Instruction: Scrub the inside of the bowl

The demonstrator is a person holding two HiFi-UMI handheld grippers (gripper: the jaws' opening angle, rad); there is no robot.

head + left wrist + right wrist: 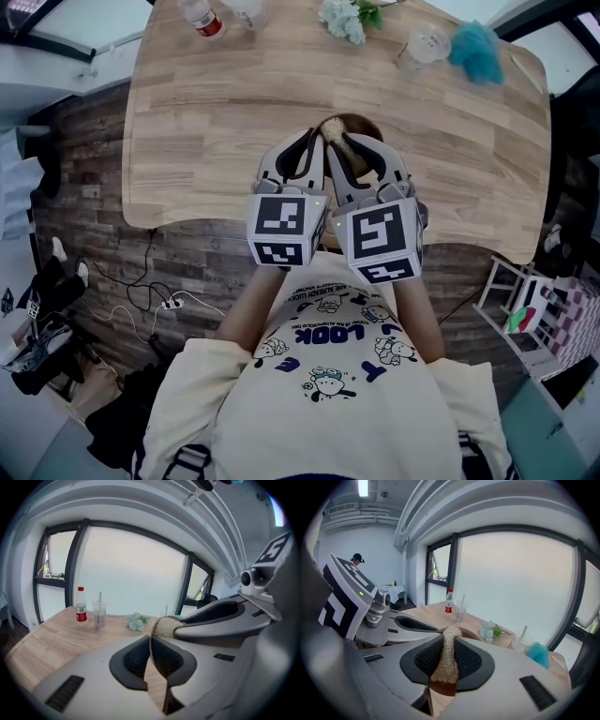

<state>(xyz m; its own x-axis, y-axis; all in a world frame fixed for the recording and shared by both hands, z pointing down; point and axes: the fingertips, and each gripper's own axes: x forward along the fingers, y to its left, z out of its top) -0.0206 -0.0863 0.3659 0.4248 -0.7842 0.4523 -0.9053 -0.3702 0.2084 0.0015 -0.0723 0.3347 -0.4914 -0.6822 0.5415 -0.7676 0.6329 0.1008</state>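
Bowl (362, 123): brown, sitting on the wooden tabletop (206, 141) close to its near edge, about midway along it. In the head view most of it is covered by my two grippers, which sit side by side over that edge.

Left gripper (150, 641): jaws almost together, with only a thin dark wall between the pads. I read this as the bowl's left rim, pinched there. The bowl's hollow lies to the right of these jaws.

Right gripper (447, 653): jaws clamped on a pale, fibrous scrubber (446, 660). The scrubber runs lengthwise between the pads and sticks out past the tips. In the right gripper view the dark bowl shows directly below the jaws and again just beyond the scrubber's far end, so the scrubber's tip is over the bowl. I cannot tell whether it touches the inner surface.

Rest of tabletop:
- A red-labelled bottle (201, 18) and a clear cup (246, 9) stand at the far left corner.
- A small bunch of pale flowers (345, 19) is at the middle of the far edge.
- A second clear cup (422, 45) and a teal fluffy object (476, 49) are toward the far right corner.
- All of these are well apart from the bowl.
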